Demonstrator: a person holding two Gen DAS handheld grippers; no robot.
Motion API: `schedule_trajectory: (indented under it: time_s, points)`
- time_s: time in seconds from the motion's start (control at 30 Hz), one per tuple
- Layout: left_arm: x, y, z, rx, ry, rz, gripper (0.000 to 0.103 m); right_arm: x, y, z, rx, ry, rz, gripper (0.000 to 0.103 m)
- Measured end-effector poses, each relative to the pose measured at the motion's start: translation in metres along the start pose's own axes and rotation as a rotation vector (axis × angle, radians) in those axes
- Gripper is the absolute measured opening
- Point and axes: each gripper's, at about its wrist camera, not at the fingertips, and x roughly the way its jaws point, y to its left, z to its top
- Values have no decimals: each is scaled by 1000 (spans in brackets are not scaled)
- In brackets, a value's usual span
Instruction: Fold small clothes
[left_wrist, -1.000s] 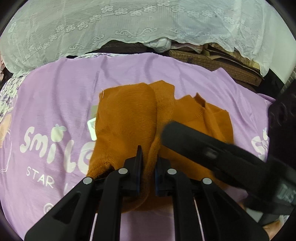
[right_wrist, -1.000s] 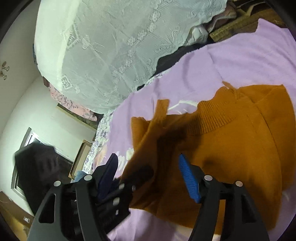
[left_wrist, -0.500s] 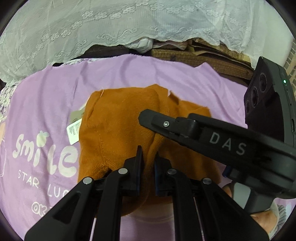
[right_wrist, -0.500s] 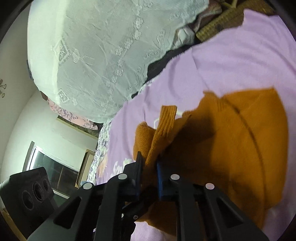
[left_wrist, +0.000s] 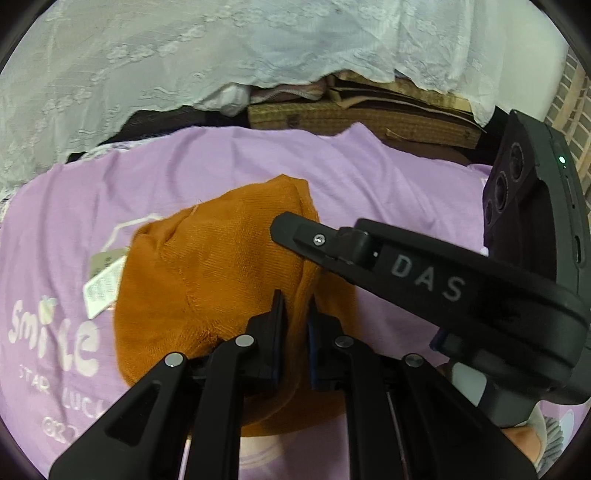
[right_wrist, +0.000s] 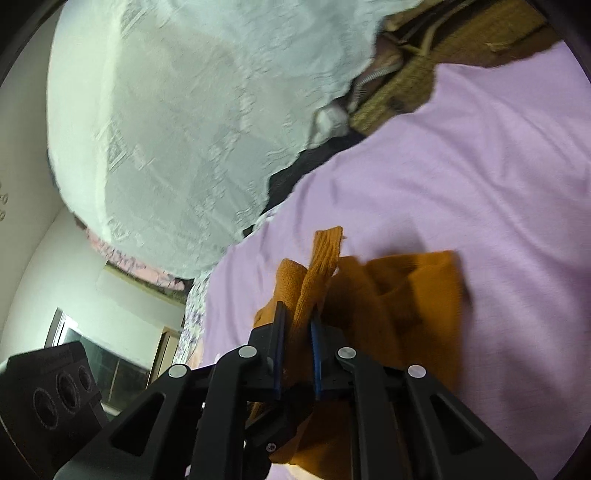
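An orange knit sweater lies bunched on a purple printed sheet. My left gripper is shut on a raised fold of the sweater at its near edge. My right gripper reaches in from the right, its tip over the top of the sweater. In the right wrist view, the right gripper is shut on a ribbed strip of the sweater, which stands up between its pads. The part of the sweater under both grippers is hidden.
A white label sticks out at the sweater's left side. A white lace cloth hangs over the back. Woven mats lie beyond the sheet. A person's hand holds the right gripper's handle.
The right gripper has shut on the sweater's ribbed edge. Both grippers have moved across the sheet with the cloth, and the sweater is now bunched narrower.
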Motion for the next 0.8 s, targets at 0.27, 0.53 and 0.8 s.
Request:
schedule_trajectory:
  time_s: [0.27,0.53,0.8]
  points:
    - [29,-6,-12,-9,75,-54,12,20,-47,-4,83,50,-106,12]
    - [-34,19,-30,13,-15,-156,56,15,-44,-6,65,42,-131,26]
    - [-72,115,-30,-238,-89,-167,58,-18,-4,-10,-67,-26,-119,39]
